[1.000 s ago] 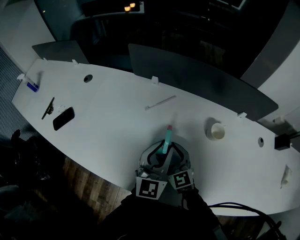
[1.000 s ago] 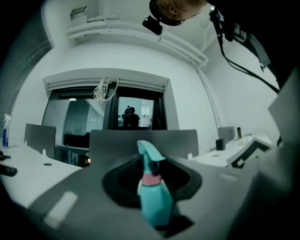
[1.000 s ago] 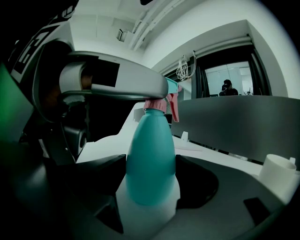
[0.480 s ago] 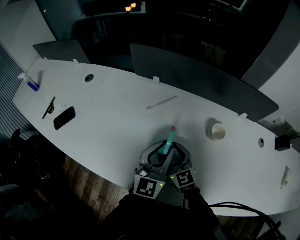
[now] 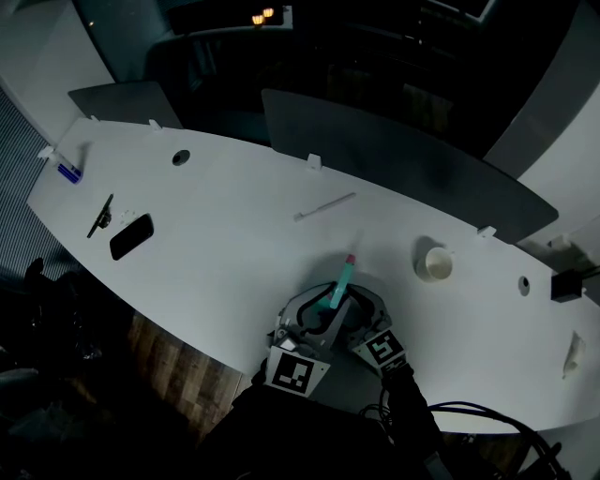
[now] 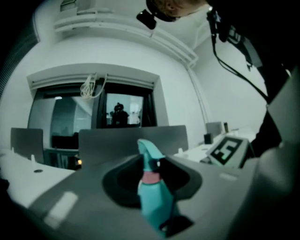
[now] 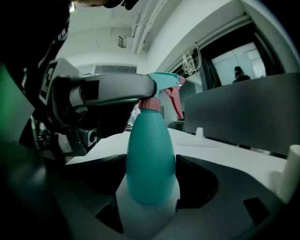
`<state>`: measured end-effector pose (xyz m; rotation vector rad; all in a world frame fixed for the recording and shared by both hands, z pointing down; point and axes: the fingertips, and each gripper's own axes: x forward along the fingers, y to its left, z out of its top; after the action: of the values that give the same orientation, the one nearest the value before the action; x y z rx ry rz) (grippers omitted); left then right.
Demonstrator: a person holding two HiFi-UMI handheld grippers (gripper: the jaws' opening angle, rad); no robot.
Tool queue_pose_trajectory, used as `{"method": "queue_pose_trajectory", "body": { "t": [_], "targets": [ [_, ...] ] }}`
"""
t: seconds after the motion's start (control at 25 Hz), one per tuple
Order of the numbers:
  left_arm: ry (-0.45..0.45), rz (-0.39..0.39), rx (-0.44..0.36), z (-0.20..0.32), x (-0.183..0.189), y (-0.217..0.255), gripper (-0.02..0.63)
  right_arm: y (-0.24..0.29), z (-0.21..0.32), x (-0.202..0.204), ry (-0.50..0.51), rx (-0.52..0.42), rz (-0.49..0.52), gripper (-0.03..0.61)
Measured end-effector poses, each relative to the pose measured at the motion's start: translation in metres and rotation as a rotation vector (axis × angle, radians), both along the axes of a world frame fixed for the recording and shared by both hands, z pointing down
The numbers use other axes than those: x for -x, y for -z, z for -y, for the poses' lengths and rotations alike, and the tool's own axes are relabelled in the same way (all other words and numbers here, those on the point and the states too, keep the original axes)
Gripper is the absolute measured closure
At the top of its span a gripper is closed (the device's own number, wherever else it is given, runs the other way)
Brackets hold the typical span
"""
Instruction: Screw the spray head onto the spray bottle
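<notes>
Hand-held gripper L (image 6: 151, 171), level, clamps spray head (image 7: 165, 80); hand-held gripper R (image 7: 151, 183), angled slightly down, grips bottle (image 7: 150, 150).

A long white worktop (image 5: 225, 216) curves across a dim room. Dark grey divider panels (image 5: 394, 155) stand along its far edge, with small white clips (image 5: 312, 160) at their feet. Below its near edge lies a wood-plank floor (image 5: 178, 366). Beyond the panels all is dark, save small orange lights (image 5: 261, 15). In the left gripper view, white walls (image 6: 220, 93) frame a dark window (image 6: 70, 126).
</notes>
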<state>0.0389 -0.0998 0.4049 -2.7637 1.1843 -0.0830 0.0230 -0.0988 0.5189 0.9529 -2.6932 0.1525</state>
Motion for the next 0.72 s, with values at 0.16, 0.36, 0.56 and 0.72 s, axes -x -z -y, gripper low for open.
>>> {"method": "queue_pose_trajectory", "body": {
  "t": [0.16,0.36,0.56,0.72],
  "targets": [
    [-0.038,-0.022,0.033,-0.005,0.005,-0.003,0.503,-0.001,-0.006,0.005,0.248,0.080,0.043,0.239],
    [0.023,0.003,0.009,-0.009,0.006,-0.003,0.503,0.012,-0.011,-0.007,0.013,0.038,0.066,0.238],
    [0.151,-0.007,-0.016,-0.009,0.010,-0.001,0.503,0.030,-0.018,0.000,-0.364,-0.098,0.127,0.240],
    [0.107,-0.049,0.003,-0.009,0.012,0.000,0.503,0.031,-0.016,0.002,-0.276,-0.087,0.190,0.288]
  ]
}}
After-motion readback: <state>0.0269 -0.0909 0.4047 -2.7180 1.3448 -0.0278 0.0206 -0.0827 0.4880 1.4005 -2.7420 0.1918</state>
